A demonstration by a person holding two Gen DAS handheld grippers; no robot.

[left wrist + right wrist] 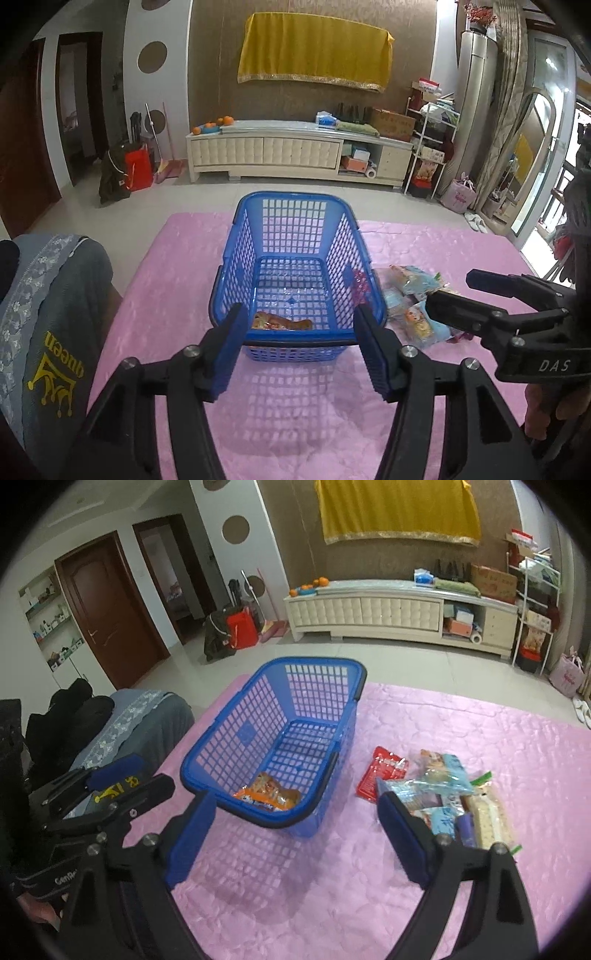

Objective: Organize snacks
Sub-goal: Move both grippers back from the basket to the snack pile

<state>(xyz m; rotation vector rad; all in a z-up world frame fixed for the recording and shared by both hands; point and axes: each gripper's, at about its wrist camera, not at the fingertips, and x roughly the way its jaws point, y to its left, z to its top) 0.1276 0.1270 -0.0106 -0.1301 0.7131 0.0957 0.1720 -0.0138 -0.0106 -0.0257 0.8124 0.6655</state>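
A blue plastic basket stands on the pink quilted cover. One orange snack packet lies in its near end; it also shows in the right wrist view. A pile of snack packets and a red packet lie right of the basket. My left gripper is open and empty, just in front of the basket. My right gripper is open and empty, between basket and pile; it shows from the side in the left wrist view, over the pile.
A grey cushion with lace trim and a yellow "queen" print sits at the cover's left edge. Beyond the cover are tiled floor, a white TV cabinet, a yellow cloth on the wall, a red bag and brooms at the left.
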